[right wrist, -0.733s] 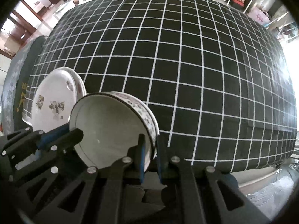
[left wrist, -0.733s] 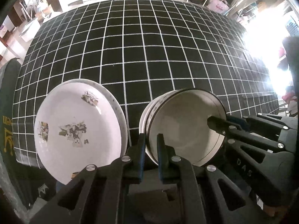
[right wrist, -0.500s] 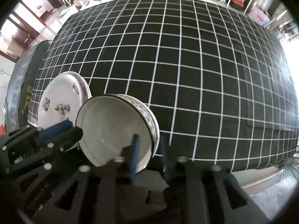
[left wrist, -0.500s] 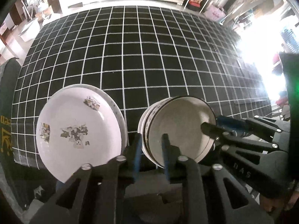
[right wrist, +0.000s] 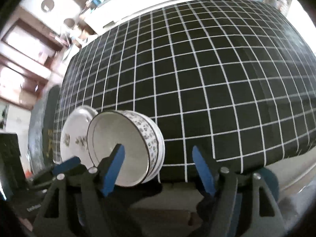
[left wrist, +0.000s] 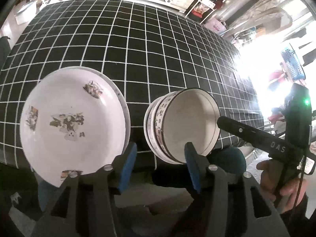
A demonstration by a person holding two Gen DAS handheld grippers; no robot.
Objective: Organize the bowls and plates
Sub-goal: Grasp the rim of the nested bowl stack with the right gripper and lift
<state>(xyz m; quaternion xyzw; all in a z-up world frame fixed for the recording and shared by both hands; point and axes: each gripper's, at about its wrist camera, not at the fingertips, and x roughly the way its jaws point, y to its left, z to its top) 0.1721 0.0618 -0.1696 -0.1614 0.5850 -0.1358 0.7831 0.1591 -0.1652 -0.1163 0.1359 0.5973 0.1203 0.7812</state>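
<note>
A stack of white bowls [left wrist: 185, 126] with a dark floral band and black rim sits near the table's front edge, right of a stack of white plates [left wrist: 73, 118] with flower prints. My left gripper [left wrist: 160, 164] is open, just in front of the gap between plates and bowls. My right gripper [right wrist: 158, 165] is open, its left finger in front of the bowls [right wrist: 126, 148]; it holds nothing. The plates [right wrist: 76, 138] show behind the bowls there. The right gripper's finger [left wrist: 256, 134] reaches in from the right.
The table [left wrist: 138, 45] has a black cloth with a white grid, bare behind the dishes. Its front edge [right wrist: 237, 164] runs just before the grippers. Shelves and clutter lie beyond the far edge. A dark green object [right wrist: 39, 118] stands left of the table.
Both grippers were shut on the bowls' rim; both have opened and let go. They have pulled back a little, and the bowls rest on the table.
</note>
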